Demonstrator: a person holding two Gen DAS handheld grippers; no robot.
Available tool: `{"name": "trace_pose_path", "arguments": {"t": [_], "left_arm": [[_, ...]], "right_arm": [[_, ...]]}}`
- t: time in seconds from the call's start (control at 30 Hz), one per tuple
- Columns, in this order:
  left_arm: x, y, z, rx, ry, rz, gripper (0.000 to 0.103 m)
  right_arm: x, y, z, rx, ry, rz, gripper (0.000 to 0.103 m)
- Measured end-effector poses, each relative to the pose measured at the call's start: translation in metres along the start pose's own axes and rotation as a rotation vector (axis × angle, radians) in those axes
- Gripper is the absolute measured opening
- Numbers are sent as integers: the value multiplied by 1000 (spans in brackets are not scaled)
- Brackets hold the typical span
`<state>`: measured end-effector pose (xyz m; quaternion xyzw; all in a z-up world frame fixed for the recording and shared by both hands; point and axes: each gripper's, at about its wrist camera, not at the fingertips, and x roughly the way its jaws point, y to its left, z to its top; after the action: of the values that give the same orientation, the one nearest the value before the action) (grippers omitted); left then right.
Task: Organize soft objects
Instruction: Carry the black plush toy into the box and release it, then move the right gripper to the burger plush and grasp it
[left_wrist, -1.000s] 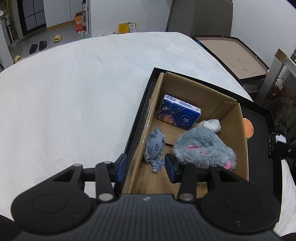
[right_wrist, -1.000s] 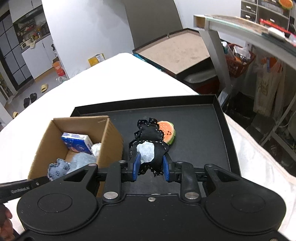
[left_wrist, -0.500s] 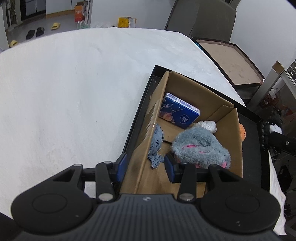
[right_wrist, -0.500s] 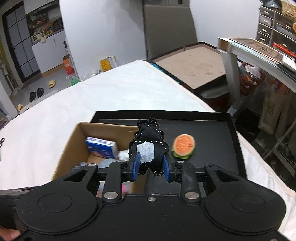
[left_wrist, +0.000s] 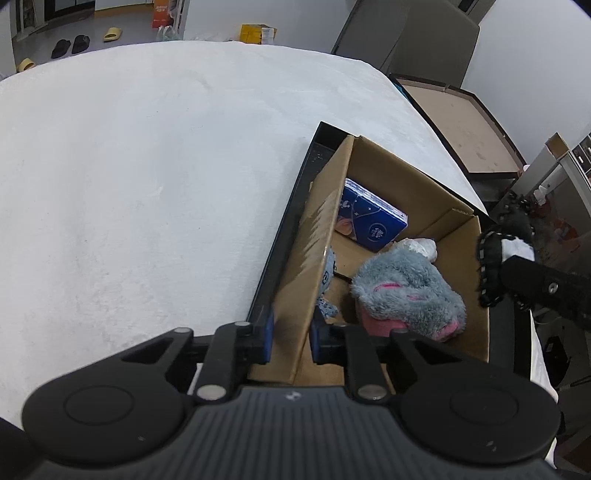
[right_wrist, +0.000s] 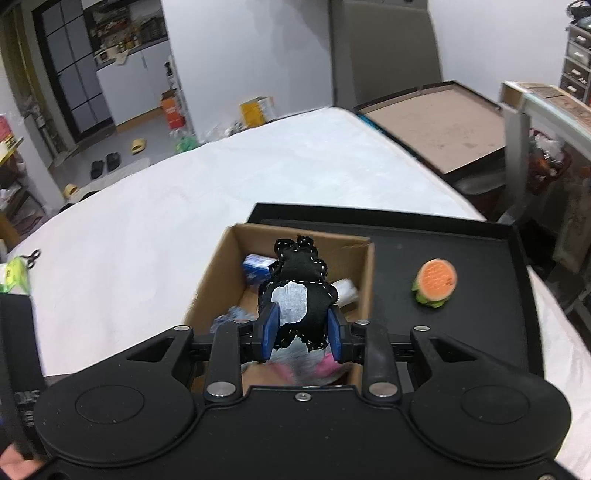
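Left wrist view: left gripper (left_wrist: 290, 334) pinches the corrugated side wall of the cardboard box (left_wrist: 317, 236); inside lie a fluffy grey plush (left_wrist: 406, 291) and a glossy blue packet (left_wrist: 373, 221).
Right wrist view: right gripper (right_wrist: 301, 330) clamps a black stitched felt toy (right_wrist: 299, 288) above the box; a round watermelon plush (right_wrist: 436, 282) sits near the black tray's (right_wrist: 480, 314) right edge.

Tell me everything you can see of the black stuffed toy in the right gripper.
The black stuffed toy is a small, flat felt-like figure with white dashed stitching round its edges and a white patch on its belly. The right gripper is shut on its lower body between blue pads, holding it upright with its lumpy head end pointing away. It hangs over the open cardboard box, touching nothing else. The left wrist view shows it beyond the box's right wall.
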<state>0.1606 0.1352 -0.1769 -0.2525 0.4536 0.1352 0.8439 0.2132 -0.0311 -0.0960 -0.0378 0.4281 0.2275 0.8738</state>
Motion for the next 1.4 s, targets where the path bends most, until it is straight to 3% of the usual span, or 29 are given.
{"name": "trace_pose_path", "arguments": {"t": [0.17,0.33,0.7,0.97,1.23,1.4], "left_arm": [[-1,1,0,-9,3,-12,18],[-1,3,1,-17,11,-20,19],[-7,-3,1,-2,-14,1,26],[-11,-17,-3,74,-44,26,33],[-9,-23,-1,78,-53,56,40],[-6,-28,0,93,-59,82,54]], "right_arm": [[-5,12,-1,-20,10,25,32],[-11,13,-3,-29,1,35,57],[-19,-19,-7,23,-32,-28,59],[-15,-46,-12,49,-61,-72,63],[-4,-68,-14,60,-93,-104,80],[5,-81,-16,76,-102,-109,86]]}}
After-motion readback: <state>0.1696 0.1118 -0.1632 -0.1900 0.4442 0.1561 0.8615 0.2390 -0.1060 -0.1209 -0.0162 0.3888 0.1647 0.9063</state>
